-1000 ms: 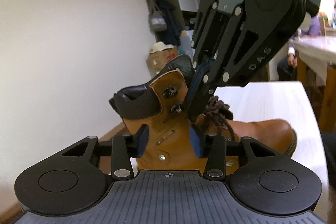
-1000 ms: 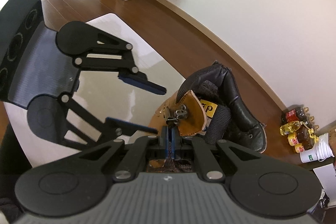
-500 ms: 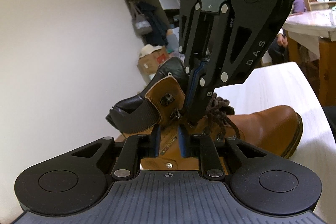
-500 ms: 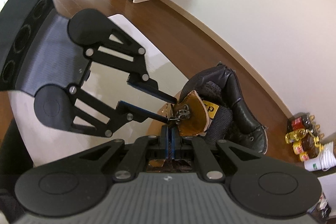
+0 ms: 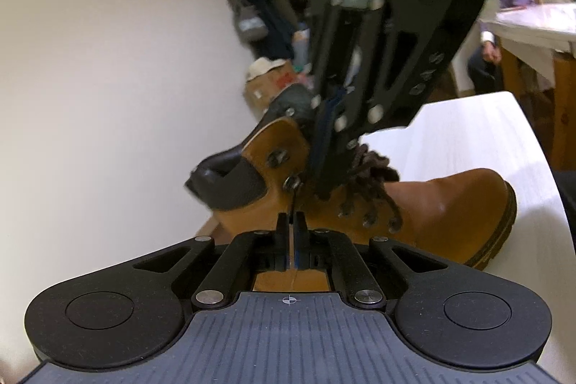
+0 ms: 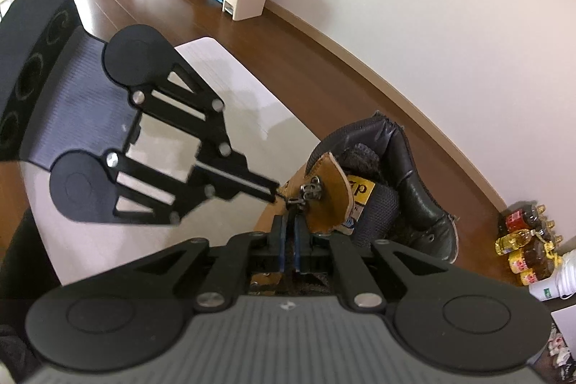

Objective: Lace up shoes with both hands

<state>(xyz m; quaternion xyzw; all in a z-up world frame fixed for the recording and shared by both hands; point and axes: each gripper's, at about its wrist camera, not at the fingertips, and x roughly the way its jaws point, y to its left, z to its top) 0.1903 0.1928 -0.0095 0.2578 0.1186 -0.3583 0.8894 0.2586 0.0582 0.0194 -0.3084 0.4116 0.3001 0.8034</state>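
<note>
— Boot (image 5: 450, 204)?
— Tan leather, ankle-high, black padded collar (image 6: 414, 164), dark lugged sole. Stands upright on the white table (image 5: 486, 125), toe toward the far end.
— Lace (image 5: 374, 182)?
— Dark brown, crossed through the lower eyelets, bunched loosely at mid-tongue. Upper metal hooks (image 5: 277, 157) unlaced; a thin strand runs taut from the lower hook.

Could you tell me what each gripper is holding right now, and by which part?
The left gripper has just closed on the dark lace just below a hook on the boot. The right gripper pinches the lace beside the same hook.
</note>
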